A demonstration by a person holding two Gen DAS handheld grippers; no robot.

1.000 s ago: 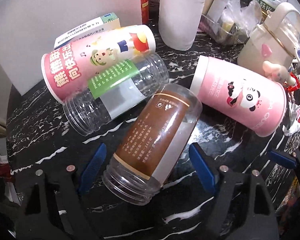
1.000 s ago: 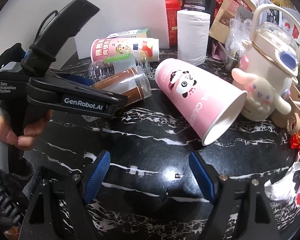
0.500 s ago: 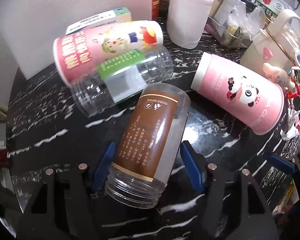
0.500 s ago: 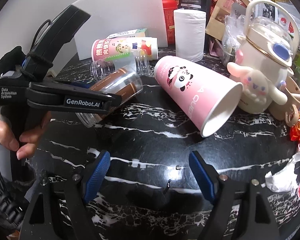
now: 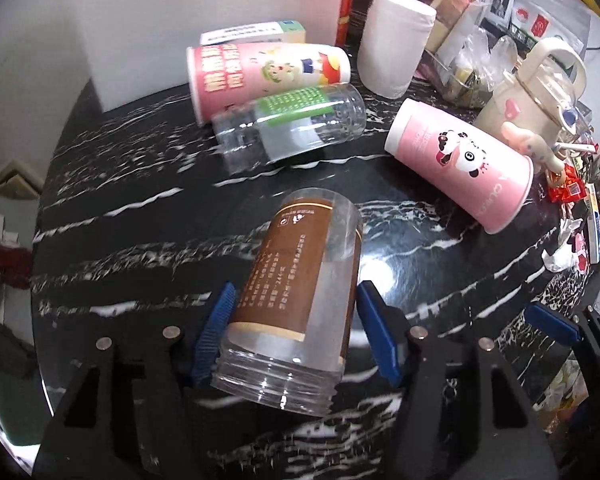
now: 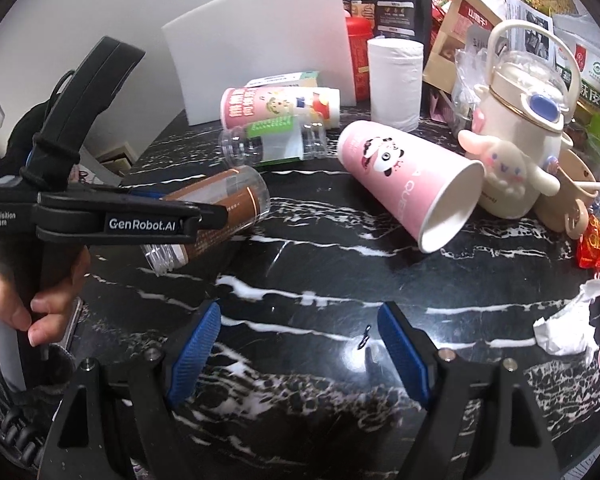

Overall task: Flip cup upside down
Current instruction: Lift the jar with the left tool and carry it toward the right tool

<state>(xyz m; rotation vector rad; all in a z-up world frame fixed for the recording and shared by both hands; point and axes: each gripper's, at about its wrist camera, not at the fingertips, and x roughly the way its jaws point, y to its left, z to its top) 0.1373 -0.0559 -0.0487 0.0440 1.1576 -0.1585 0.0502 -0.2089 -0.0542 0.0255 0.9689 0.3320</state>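
A clear plastic cup with a brown label (image 5: 296, 280) is held between the blue pads of my left gripper (image 5: 294, 332), mouth toward the camera, lifted and tilted off the black marble table (image 5: 140, 208). In the right wrist view the same cup (image 6: 216, 216) hangs in the left gripper (image 6: 196, 220) above the table. My right gripper (image 6: 300, 356) is open and empty, low over the table's front. A pink panda paper cup (image 5: 460, 164) (image 6: 404, 184) lies on its side to the right.
A clear cup with a green label (image 5: 292, 128) and a pink cartoon paper cup (image 5: 268, 72) lie on their sides at the back. A paper roll (image 5: 396, 56), a cream kettle with a plush toy (image 6: 516, 148), a white board (image 6: 268, 40) and packets crowd the back and right.
My left gripper closed on the brown-label cup and lifted it toward me, away from the other cups. The right gripper stayed open and drew back slightly.
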